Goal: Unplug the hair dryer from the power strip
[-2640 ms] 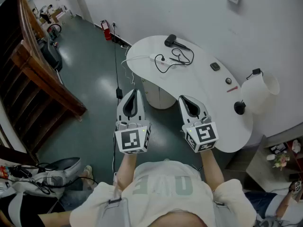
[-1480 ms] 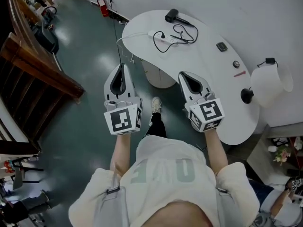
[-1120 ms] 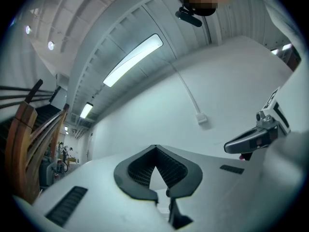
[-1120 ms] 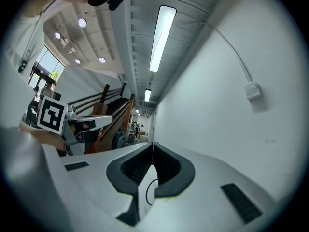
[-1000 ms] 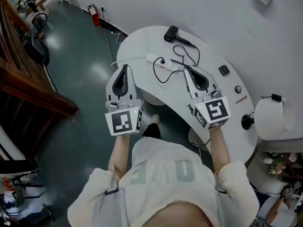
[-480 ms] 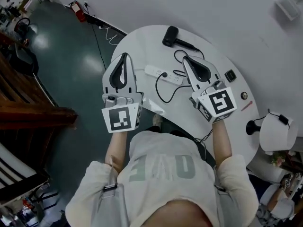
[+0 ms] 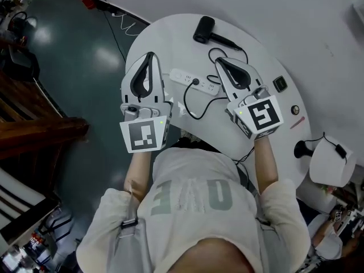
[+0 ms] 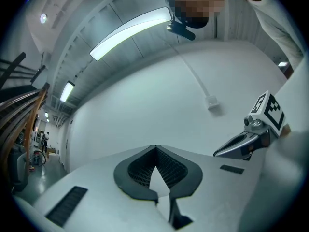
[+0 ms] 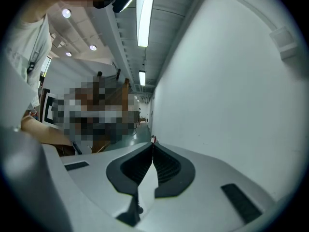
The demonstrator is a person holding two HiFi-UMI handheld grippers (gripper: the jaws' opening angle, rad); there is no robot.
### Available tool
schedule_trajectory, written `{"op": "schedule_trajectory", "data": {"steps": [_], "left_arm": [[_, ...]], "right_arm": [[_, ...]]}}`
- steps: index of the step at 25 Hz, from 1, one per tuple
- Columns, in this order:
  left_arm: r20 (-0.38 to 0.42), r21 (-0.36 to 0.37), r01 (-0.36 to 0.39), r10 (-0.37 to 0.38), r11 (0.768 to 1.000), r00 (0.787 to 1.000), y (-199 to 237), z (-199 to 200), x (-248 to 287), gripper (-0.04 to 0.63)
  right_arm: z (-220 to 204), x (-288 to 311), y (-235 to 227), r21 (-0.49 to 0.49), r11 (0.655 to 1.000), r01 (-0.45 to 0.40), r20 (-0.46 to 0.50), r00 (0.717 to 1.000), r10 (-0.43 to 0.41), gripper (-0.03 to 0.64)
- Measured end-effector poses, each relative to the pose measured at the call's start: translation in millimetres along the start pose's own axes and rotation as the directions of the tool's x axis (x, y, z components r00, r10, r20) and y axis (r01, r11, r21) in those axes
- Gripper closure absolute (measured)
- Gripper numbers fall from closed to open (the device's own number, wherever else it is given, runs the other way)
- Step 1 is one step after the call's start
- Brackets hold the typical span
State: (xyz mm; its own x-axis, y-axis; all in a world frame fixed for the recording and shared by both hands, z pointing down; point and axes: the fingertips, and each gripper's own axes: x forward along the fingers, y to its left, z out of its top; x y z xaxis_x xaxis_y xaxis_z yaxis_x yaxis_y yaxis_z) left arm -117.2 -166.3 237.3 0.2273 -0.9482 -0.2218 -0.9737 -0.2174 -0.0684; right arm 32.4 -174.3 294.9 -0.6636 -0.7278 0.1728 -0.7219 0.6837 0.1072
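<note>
Approach step; nothing gripped yet. Left gripper (image 7: 149,58) hangs over the near-left edge of the table (image 7: 259,118), jaws pressed together, empty. Right gripper (image 7: 220,64) is likewise closed and empty, tips just beside the power strip (image 7: 181,76). Black plug (image 7: 196,82) sits mid-strip; hair dryer (image 7: 203,30) lies by the far edge. Next, probably: spread the right jaws, pinch the plug, steady the strip with the left.

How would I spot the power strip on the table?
Find the white rounded table by the wall. The strip lies mid-table, nearer you than the black dryer. It alone is a long white bar with one black plug in it.
</note>
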Motion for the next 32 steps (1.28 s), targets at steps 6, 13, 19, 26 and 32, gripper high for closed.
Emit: {"op": "schedule_trajectory", "data": {"steps": [6, 13, 19, 26, 32], "left_arm": [[-0.001, 0.001, 0.026, -0.026, 1.0, 1.0, -9, -5, 6, 0.583], [-0.035, -0.005, 0.052, -0.052, 0.999, 0.998, -17, -21, 3, 0.583], [-0.072, -0.011, 0.059, -0.059, 0.998, 0.996, -20, -34, -1, 0.581], [-0.097, -0.023, 0.042, -0.044, 0.999, 0.994, -16, -48, -6, 0.583], [-0.116, -0.025, 0.036, -0.038, 0.999, 0.992, -15, -57, -7, 0.583]], "right_arm": [[-6, 8, 0, -0.005, 0.999, -0.044, -0.013, 0.999, 0.044, 0.597], [-57, 29, 24, 0.029, 0.989, -0.144, -0.173, 0.974, 0.147, 0.454], [-141, 41, 53, -0.079, 0.956, -0.281, -0.429, 0.876, 0.222, 0.391], [-226, 38, 54, -0.092, 0.925, -0.368, -0.654, 0.723, 0.222, 0.393], [-252, 33, 43, -0.092, 0.932, -0.352, -0.715, 0.675, 0.184, 0.393]]}}
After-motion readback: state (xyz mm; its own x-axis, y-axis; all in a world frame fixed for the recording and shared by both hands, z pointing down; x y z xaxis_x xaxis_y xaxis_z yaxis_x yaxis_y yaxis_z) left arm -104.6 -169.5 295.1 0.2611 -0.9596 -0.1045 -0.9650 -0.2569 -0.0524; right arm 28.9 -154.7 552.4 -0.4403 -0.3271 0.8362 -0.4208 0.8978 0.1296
